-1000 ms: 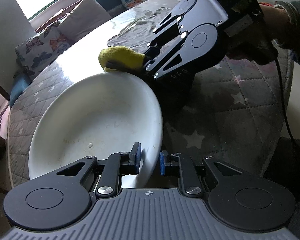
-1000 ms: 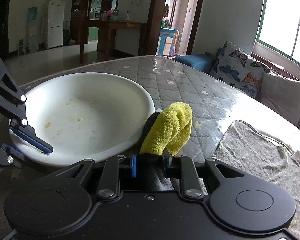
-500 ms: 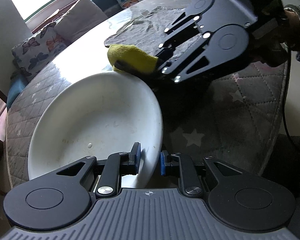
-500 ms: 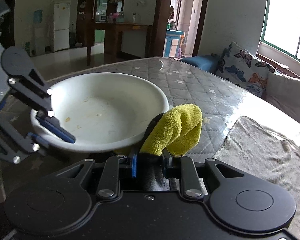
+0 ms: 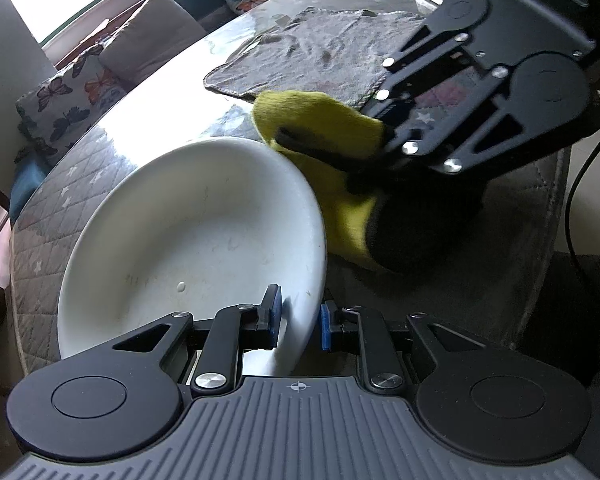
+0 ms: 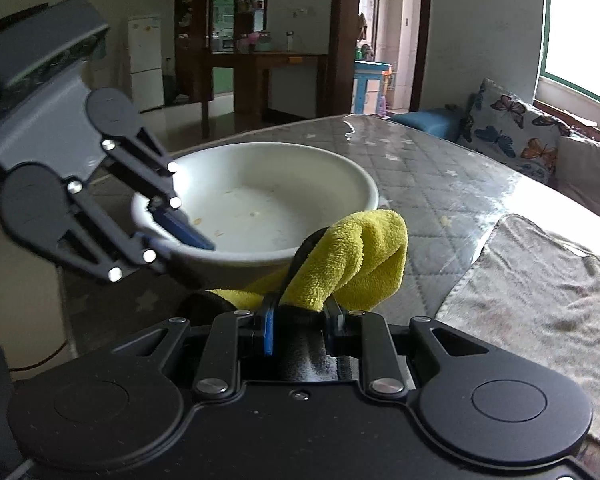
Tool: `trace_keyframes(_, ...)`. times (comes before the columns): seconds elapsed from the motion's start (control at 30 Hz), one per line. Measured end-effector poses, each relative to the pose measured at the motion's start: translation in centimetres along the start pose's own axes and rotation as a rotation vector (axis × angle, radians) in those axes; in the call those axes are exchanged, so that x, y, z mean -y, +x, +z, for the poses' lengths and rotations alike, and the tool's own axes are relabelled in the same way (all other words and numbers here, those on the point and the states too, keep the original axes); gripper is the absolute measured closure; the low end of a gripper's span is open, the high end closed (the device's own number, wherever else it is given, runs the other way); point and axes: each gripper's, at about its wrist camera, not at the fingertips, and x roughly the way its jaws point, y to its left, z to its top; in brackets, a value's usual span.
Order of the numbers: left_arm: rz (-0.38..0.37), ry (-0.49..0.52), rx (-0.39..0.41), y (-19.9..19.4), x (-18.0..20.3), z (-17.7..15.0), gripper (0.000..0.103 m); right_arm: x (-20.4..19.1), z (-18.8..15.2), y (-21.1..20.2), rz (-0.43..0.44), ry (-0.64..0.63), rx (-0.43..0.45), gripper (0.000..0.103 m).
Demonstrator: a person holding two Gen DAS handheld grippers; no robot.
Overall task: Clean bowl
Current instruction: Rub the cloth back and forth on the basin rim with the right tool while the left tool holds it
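Note:
A large white bowl [image 5: 188, 236] [image 6: 268, 204] with a few food specks inside is tilted up off the table. My left gripper [image 5: 299, 320] [image 6: 172, 236] is shut on its near rim, one blue pad inside and one outside. My right gripper [image 6: 300, 320] [image 5: 364, 160] is shut on a yellow and black cloth [image 6: 352, 260] [image 5: 324, 136]. In the left wrist view the cloth hangs just beyond the bowl's far right rim, close beside it; contact cannot be told.
A grey towel [image 5: 320, 52] [image 6: 540, 288] lies spread on the quilted star-pattern table [image 5: 460, 272] behind the right gripper. Butterfly cushions [image 6: 508, 128] line a bench under the window. A black cable [image 5: 580, 184] trails at the right edge.
The right gripper has lifted with the cloth and come nearer the bowl's rim. The left gripper has tilted the bowl up higher.

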Motion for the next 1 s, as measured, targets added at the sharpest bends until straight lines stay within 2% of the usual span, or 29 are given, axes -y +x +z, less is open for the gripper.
trace_keyframes(0.5,-0.014,0.026,0.004,-0.1,0.0,-0.2,0.083,1.9,0.4,1.8,0.028,0.062,0.042,0.079)
trace_keyframes(1.0,-0.026,0.041,0.001,0.0,0.1,-0.2,0.083,4.0,1.3,3.9,-0.001,0.057,0.053,0.079)
